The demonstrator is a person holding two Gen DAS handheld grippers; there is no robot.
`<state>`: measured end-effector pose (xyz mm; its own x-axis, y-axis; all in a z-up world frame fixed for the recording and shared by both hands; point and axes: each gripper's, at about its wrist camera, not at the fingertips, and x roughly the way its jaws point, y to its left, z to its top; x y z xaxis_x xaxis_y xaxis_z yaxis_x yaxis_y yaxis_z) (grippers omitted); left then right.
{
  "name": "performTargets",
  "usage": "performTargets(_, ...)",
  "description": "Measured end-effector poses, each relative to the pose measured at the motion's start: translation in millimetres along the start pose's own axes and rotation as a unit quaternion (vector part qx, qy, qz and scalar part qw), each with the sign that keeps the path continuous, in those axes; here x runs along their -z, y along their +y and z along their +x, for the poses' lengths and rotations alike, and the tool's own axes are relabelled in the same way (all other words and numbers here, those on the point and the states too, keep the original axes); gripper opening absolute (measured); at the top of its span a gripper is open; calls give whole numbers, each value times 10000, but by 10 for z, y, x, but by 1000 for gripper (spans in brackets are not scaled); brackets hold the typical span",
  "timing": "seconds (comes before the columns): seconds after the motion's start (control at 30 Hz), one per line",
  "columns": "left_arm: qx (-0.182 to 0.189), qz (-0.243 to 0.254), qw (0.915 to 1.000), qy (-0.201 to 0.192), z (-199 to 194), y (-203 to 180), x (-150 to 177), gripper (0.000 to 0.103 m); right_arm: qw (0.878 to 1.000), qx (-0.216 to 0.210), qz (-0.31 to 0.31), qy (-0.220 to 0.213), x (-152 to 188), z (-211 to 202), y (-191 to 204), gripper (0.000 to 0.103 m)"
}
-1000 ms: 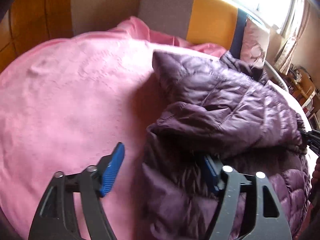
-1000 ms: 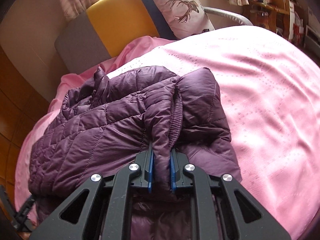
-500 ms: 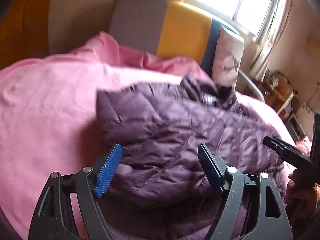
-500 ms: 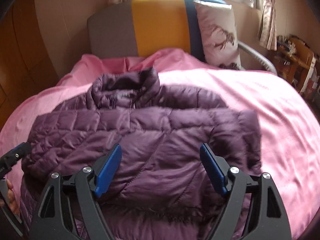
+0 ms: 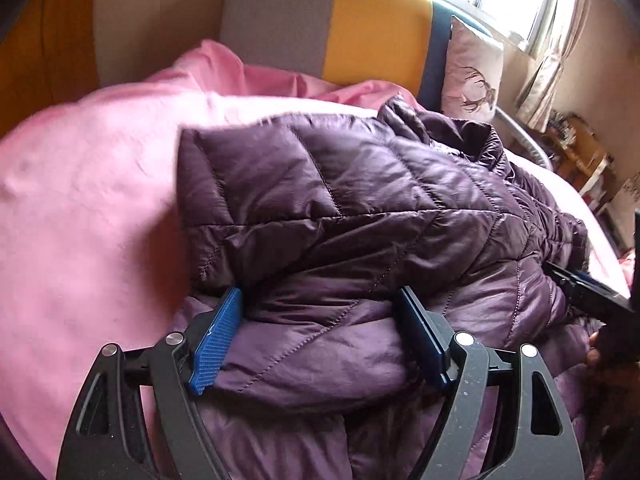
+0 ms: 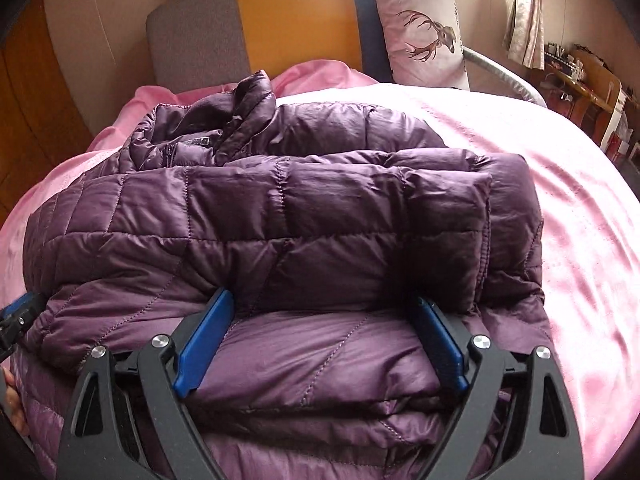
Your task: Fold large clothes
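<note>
A purple quilted puffer jacket [image 5: 360,200] lies on the pink bed cover [image 5: 80,200], collar toward the headboard, with a sleeve folded across its body [image 6: 280,220]. My left gripper [image 5: 320,296] is low over the jacket's near left part. Its blue pads stand wide, with a puffy fold bulging between them. My right gripper [image 6: 320,298] sits over the near right part. Its jaws are opening, and the folded layers lie between the pads without being pinched. Each gripper shows at the edge of the other's view, the right gripper [image 5: 580,292] and the left gripper [image 6: 20,312].
A grey, yellow and blue headboard [image 5: 360,20] backs the bed, with a deer-print pillow [image 6: 424,32] against it. A metal rail [image 6: 500,68] and wooden shelves [image 6: 580,80] stand to the right. A wood-panelled wall is on the left. Bare pink cover [image 6: 580,220] lies right of the jacket.
My right gripper let go of the jacket fold it pinched and opened wide. The folded part now lies across the jacket. My left gripper moved from the pink cover onto the jacket.
</note>
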<state>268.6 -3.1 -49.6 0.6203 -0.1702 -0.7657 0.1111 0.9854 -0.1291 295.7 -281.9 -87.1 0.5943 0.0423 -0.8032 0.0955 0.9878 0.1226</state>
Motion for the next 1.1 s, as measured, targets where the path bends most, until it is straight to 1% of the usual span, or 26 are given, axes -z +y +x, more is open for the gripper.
performTargets(0.07,-176,189,9994,-225,-128,-59,-34,78,9998,119,-115,-58,-26,-84,52,92)
performTargets(0.13,-306,394,9975,-507,-253,-121,-91,82,9994,138,-203,-247,-47,-200,103,93)
performTargets(0.27,-297,530,9957,-695,-314,-179,-215,83,9984,-23,-218,-520,-178,-304,201,94)
performTargets(0.37,-259,566,9948,-805,-328,-188,-269,83,9983,28,-244,-526,-304,-245,245,94)
performTargets(0.53,-190,541,9957,-728,-249,-177,-324,83,9988,161,-223,-407,-445,-77,197,94)
performTargets(0.83,-177,516,9968,-590,-60,-124,-339,83,9987,254,-299,-324,-441,88,163,95)
performTargets(1.0,-102,435,9982,-398,91,-69,-328,83,9990,244,-294,-234,-429,177,157,96)
performTargets(1.1,-45,361,9990,-248,200,-39,-298,83,9993,208,-292,-109,-419,283,146,96)
